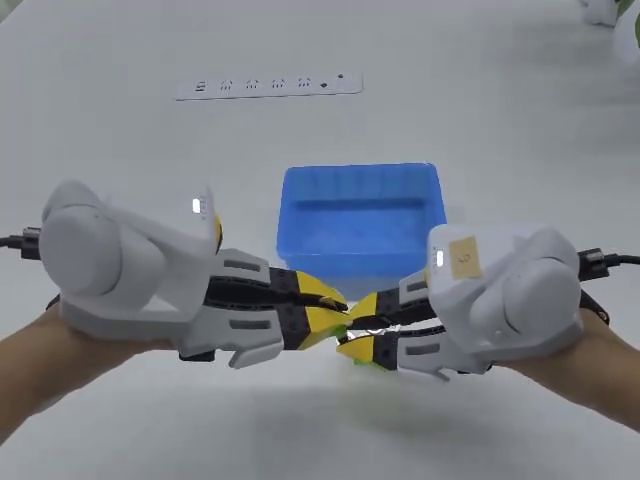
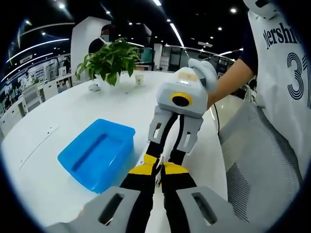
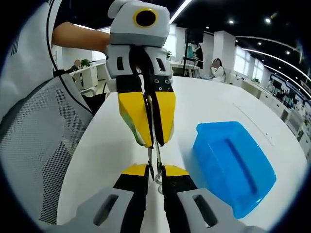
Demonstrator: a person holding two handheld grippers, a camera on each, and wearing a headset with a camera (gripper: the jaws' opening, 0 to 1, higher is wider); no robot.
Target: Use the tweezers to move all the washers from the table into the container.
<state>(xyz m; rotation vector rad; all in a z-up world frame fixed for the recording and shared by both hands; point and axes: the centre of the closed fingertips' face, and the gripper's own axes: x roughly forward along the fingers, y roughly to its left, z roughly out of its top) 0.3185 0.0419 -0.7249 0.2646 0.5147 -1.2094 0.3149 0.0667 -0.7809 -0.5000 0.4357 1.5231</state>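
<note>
The blue container point(image 1: 360, 175) stands on the white table just beyond the grippers; it is also seen as the container point(image 2: 97, 153) and the container point(image 3: 233, 165). My left gripper point(image 1: 335, 318) and right gripper point(image 1: 358, 325) point at each other, tips meeting in front of it. Thin metal tweezers point(image 3: 154, 155) run from the left gripper point(image 3: 151, 141) into my right gripper point(image 3: 155, 171); both look shut on them. In the left gripper view my left gripper point(image 2: 159, 174) meets the right gripper point(image 2: 164, 156) tip to tip. I can make out no washer for certain.
A white strip point(image 1: 270, 86) with a row of small dark marks lies at the table's far side. A potted plant point(image 2: 109, 60) stands far off on the table. A mesh chair point(image 3: 48, 131) and the person's torso are close behind the grippers.
</note>
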